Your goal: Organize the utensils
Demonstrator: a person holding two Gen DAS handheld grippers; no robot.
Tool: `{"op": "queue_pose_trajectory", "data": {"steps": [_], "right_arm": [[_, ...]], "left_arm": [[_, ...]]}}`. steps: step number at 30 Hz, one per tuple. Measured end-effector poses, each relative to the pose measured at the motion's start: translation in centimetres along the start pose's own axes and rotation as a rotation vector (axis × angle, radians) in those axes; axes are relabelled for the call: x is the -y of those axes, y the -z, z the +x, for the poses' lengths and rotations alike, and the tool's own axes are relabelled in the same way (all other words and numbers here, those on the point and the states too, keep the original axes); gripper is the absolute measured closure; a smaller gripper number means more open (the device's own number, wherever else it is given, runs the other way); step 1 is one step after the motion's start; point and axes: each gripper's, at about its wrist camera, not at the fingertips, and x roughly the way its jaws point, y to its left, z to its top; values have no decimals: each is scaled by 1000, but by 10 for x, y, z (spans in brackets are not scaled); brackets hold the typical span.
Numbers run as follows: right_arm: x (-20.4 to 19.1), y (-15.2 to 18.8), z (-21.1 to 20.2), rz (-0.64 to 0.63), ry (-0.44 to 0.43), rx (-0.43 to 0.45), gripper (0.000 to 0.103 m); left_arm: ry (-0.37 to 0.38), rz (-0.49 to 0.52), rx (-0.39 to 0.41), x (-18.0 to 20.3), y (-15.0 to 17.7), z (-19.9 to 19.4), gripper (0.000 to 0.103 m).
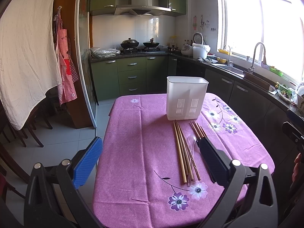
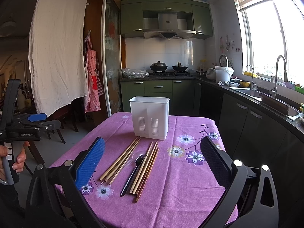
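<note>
- Left claw (image 1: 150,159) is spread wide and grips nothing; it hangs above the tabletop's (image 1: 133,152) near-left part.
- Right claw (image 2: 152,163) is likewise spread, empty, above the near edge.
- A white holder (image 2: 150,119) stands upright toward the far edge, mid-width.
- Pale chopsticks (image 2: 121,161) lie just before it, fanned toward the near edge.
- Darker chopsticks (image 2: 147,168) lie beside them on the right.
- A black fork (image 2: 133,172) lies between the two bundles, touching the darker one.
- A clear spoon (image 1: 191,142) rests there too.

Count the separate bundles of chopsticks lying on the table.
2: a paler bundle left of the black fork, a browner bundle right of it. Individual sticks overlap, so some may be hidden.
</note>
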Motion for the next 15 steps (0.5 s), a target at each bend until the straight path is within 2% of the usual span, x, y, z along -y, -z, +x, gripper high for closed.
{"op": "queue_pose_trajectory", "data": {"steps": [6,10,15], "right_arm": [[4,3,7,5,-3,-18,4],[8,3,18,6,-2,-56,4],[16,-3,48,-14,23,-150,4]], "left_arm": [[3,3,-11,1,3,3,6],[20,8,-46,5,4,17,6],[46,25,-116,13,-3,47,6]]}}
